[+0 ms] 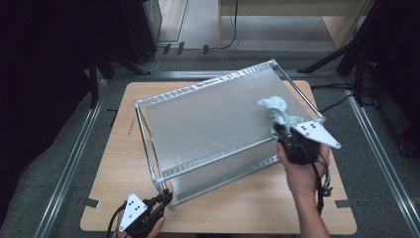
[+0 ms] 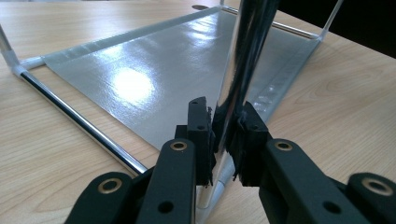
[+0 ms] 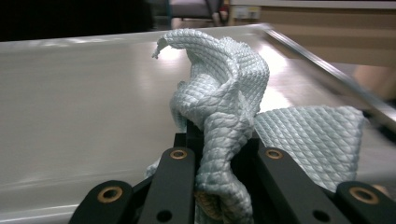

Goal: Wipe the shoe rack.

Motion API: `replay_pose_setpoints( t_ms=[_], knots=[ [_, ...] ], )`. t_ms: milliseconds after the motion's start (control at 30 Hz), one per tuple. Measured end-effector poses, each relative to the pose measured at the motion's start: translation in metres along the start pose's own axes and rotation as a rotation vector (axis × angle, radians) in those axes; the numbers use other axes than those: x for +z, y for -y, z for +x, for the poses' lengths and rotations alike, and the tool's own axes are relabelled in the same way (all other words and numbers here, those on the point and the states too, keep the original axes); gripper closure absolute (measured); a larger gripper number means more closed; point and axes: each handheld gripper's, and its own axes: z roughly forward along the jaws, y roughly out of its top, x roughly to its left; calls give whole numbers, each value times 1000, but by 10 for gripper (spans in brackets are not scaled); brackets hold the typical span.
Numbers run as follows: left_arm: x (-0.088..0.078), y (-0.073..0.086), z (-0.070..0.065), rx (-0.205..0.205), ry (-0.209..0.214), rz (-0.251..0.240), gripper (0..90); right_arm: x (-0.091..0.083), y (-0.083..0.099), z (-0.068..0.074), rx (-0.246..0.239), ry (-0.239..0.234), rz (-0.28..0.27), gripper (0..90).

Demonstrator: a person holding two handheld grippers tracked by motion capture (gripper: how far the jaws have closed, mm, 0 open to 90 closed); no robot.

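Observation:
A metal frame rack [image 1: 143, 129] with a shiny silver top sheet [image 1: 213, 116] stands on the wooden table [image 1: 257, 206]. My left gripper [image 1: 163, 198] is at the rack's near left corner, shut on the upright chrome leg [image 2: 238, 70], which runs up between the jaws in the left gripper view. My right gripper [image 1: 281, 133] is at the rack's right edge, shut on a crumpled pale blue waffle cloth [image 1: 276, 110]. The cloth [image 3: 224, 102] bunches up from the jaws and rests on the silver sheet [image 3: 84, 93].
A lower silver sheet [image 2: 154, 70] lies inside the rack's base frame on the table. Metal rails [image 1: 74, 153] run along both sides of the table on the floor. Dark stands and cables [image 1: 337, 101] sit at the back right.

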Motion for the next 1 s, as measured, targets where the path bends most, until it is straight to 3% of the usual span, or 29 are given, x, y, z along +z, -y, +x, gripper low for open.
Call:
replay_pose_setpoints(
  t_ms=[100,133,167,200,233,267,367,533,633,700,767,867,1000],
  knots=[
    [0,0,-1,11,2,6,793,1,3,34,-31,-73,0,817],
    [0,0,-2,9,7,5,793,1,6,59,-59,-128,5,818],
    [0,0,-2,9,7,5,793,1,6,59,-59,-128,5,818],
    [1,0,-2,11,10,4,793,1,7,71,-62,-160,5,818],
    [1,0,-5,19,15,6,793,0,9,96,-84,-223,4,818],
    [1,0,-5,19,15,6,794,0,9,96,-84,-223,4,818],
    [2,0,-9,29,16,6,795,-3,15,135,-111,-315,-2,819],
    [3,0,-10,33,22,6,795,-13,21,186,-149,-471,-5,818],
    [3,0,-9,35,21,7,795,-21,22,204,-208,-506,-13,818],
    [3,0,-9,37,24,9,796,-22,21,204,-212,-512,-16,818],
    [2,0,-8,34,26,10,796,-21,20,195,-215,-481,-21,818],
    [2,0,-5,30,17,10,796,-18,16,164,-175,-404,-25,818],
    [0,-1,-1,18,9,10,795,-21,12,102,-72,-305,-25,817]
  ],
)
